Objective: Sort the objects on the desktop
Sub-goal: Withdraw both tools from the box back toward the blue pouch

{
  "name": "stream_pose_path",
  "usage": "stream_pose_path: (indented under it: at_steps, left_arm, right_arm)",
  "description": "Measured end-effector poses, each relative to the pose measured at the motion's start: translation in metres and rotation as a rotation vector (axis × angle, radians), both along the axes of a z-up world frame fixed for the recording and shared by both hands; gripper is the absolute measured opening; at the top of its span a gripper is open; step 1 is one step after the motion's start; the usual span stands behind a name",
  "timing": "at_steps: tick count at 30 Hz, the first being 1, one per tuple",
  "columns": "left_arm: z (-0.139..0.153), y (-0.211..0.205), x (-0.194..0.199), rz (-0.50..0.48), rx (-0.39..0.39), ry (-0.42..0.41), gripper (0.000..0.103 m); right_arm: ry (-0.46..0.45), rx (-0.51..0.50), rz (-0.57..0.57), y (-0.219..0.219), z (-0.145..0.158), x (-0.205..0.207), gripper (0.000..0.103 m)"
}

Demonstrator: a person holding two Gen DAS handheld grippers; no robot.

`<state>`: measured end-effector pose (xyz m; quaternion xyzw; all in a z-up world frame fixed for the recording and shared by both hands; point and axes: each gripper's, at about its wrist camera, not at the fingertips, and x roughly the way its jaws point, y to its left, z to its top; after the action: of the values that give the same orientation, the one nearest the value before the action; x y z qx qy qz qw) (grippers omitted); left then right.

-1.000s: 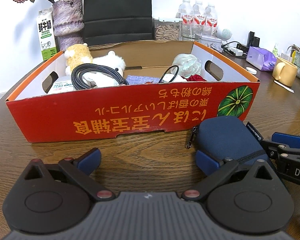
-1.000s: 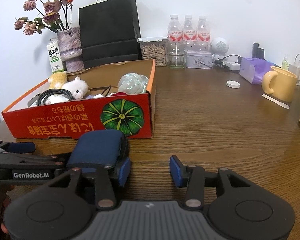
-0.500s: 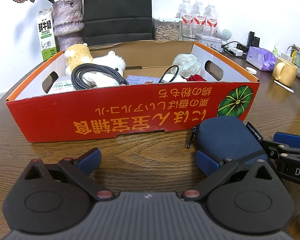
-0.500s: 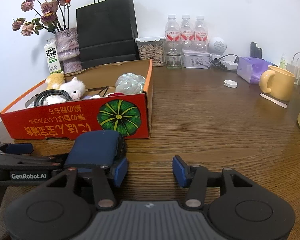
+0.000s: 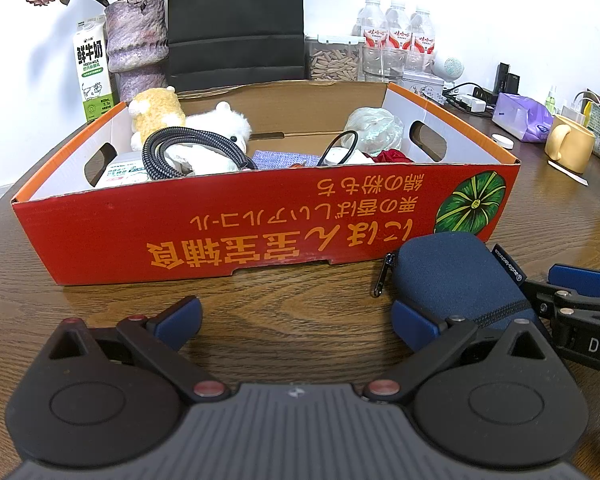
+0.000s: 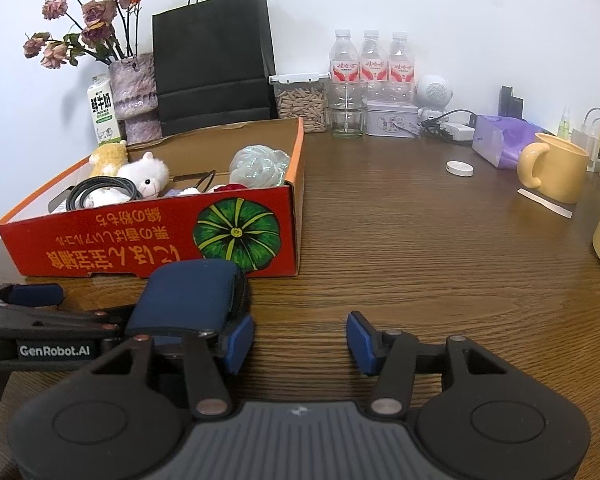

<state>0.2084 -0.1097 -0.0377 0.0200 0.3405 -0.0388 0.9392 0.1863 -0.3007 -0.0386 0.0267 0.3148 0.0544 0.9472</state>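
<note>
A dark blue zip pouch [image 5: 456, 276] lies on the wooden table just in front of the red cardboard box [image 5: 260, 228]. It also shows in the right wrist view [image 6: 188, 296], as does the box [image 6: 140, 236]. My left gripper [image 5: 296, 320] is open and empty, its right finger beside the pouch's left end. My right gripper [image 6: 300, 338] is open and empty, its left finger beside the pouch's right end. The box holds plush toys [image 5: 224, 120], a coiled cable [image 5: 180, 148] and a clear bag [image 5: 374, 128].
A yellow mug [image 6: 556, 170], a purple tissue pack [image 6: 500, 144], a white lid [image 6: 459, 168], water bottles [image 6: 370, 64], a black paper bag [image 6: 214, 60], a vase with dried flowers [image 6: 134, 96] and a milk carton [image 6: 104, 114] stand along the back.
The right gripper has drawn back a little and risen, so the box and pouch look farther away. The left gripper has not moved.
</note>
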Motion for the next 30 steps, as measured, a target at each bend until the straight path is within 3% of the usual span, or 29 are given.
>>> stream_pose_path:
  at_steps: [30]
  left_arm:
    - [0.0000,0.0003,0.0006,-0.004,0.000,0.001,0.103]
  right_arm:
    - [0.000,-0.001,0.003,-0.0015,0.0002,0.0003,0.054]
